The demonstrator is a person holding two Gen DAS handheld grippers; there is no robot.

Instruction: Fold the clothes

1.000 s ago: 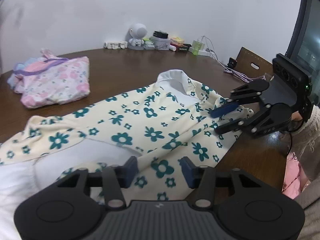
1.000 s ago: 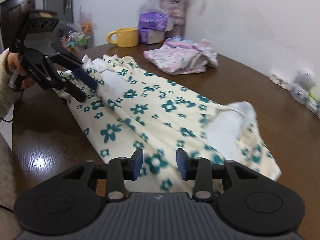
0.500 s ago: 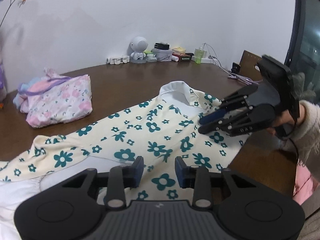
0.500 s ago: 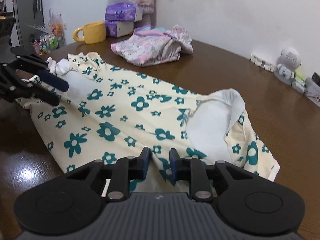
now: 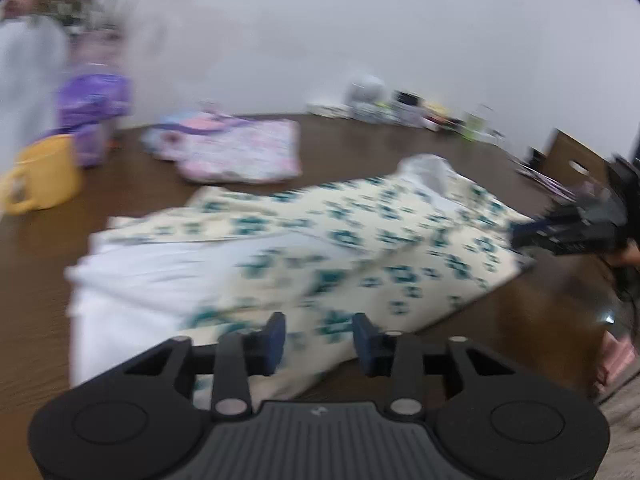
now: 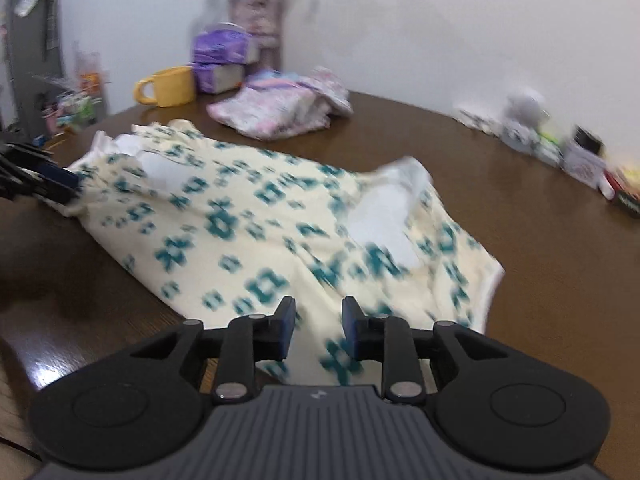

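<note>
A cream garment with teal flowers (image 5: 360, 240) (image 6: 248, 208) lies spread on the brown table (image 5: 360, 140), with white inner fabric showing at its hem and collar. My left gripper (image 5: 319, 338) hovers low over the hem end. Its jaws are opening, with cloth lying between and under them but not pinched. In the right wrist view the left gripper (image 6: 36, 184) sits at the far left edge of the cloth. My right gripper (image 6: 319, 328) is over the collar end. Its jaws are narrow and opening slightly, and the pads are not pressing the fabric between them. Both views are motion-blurred.
A folded pink garment (image 5: 236, 152) (image 6: 280, 108) lies at the back. A yellow mug (image 5: 40, 176) (image 6: 168, 86), a purple pack (image 5: 94, 108) and a flower vase (image 6: 256, 20) stand nearby. Small items (image 6: 560, 144) line the far edge. A wooden chair back (image 5: 576, 160) stands at the right.
The left wrist view has swung left, bringing the mug and purple pack into sight. Both grippers narrowed on the cloth, then widened. The garment lies flatter, with more white hem showing.
</note>
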